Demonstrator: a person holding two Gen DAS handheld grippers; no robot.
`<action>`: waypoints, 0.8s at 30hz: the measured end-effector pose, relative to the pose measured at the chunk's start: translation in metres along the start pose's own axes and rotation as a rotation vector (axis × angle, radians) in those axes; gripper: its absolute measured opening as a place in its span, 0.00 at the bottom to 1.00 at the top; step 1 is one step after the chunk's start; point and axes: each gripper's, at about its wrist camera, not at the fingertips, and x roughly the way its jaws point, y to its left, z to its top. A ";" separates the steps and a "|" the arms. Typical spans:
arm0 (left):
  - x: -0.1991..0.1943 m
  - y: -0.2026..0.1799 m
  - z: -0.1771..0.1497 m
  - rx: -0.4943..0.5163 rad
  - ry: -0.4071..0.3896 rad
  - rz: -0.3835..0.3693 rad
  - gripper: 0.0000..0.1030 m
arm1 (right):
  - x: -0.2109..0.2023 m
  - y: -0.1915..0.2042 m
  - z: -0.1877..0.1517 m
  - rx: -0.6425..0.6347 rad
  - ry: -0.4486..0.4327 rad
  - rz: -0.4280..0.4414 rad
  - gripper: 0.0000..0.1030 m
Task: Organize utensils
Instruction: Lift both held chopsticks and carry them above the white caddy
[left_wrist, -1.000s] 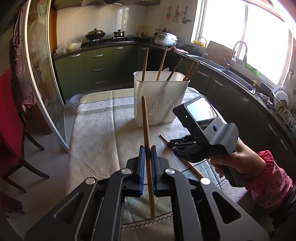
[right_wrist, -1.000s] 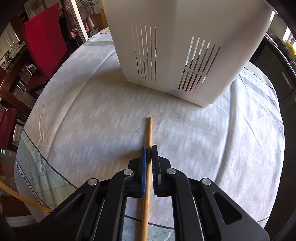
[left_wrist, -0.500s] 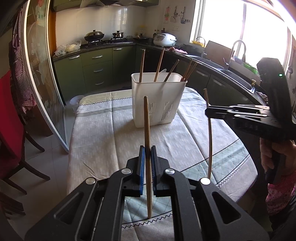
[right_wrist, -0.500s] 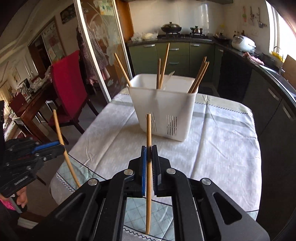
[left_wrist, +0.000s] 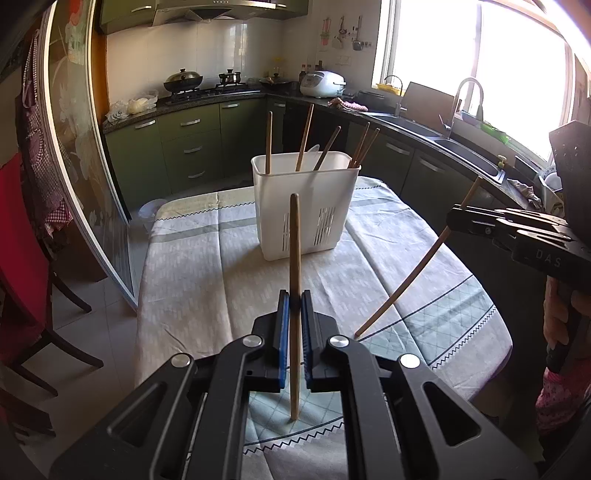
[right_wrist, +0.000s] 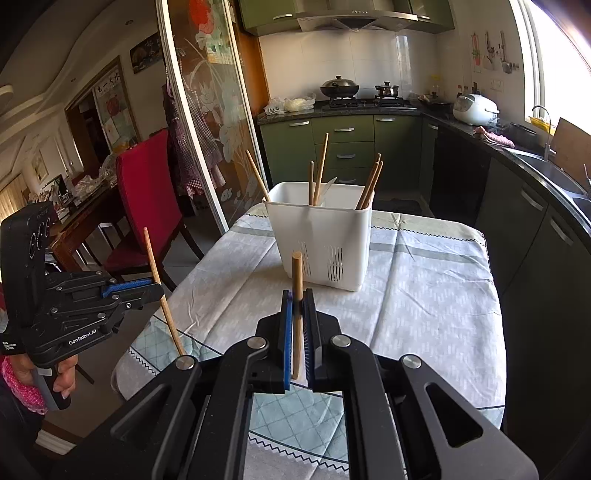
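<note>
The left gripper (left_wrist: 294, 306) and right gripper (right_wrist: 296, 306) are each clamping one upright chopstick (left_wrist: 294, 258), the white holder (left_wrist: 304, 206) standing ahead of both.

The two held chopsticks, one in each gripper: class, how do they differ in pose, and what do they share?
1. In the left wrist view, the left gripper's chopstick stands nearly upright; the right gripper's chopstick leans steeply.
2. Each is clamped by a different gripper: left gripper, right gripper.

Shared: both are plain wooden sticks, held above the table, outside the white holder.
</note>
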 end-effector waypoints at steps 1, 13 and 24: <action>-0.001 0.000 0.000 0.001 -0.003 0.000 0.06 | -0.001 0.001 0.000 -0.003 0.000 0.000 0.06; -0.018 -0.003 0.035 -0.002 -0.057 -0.041 0.06 | 0.000 0.000 -0.003 -0.002 -0.003 0.005 0.06; -0.048 -0.020 0.122 0.036 -0.178 -0.033 0.06 | -0.002 -0.009 -0.005 0.004 -0.008 0.029 0.06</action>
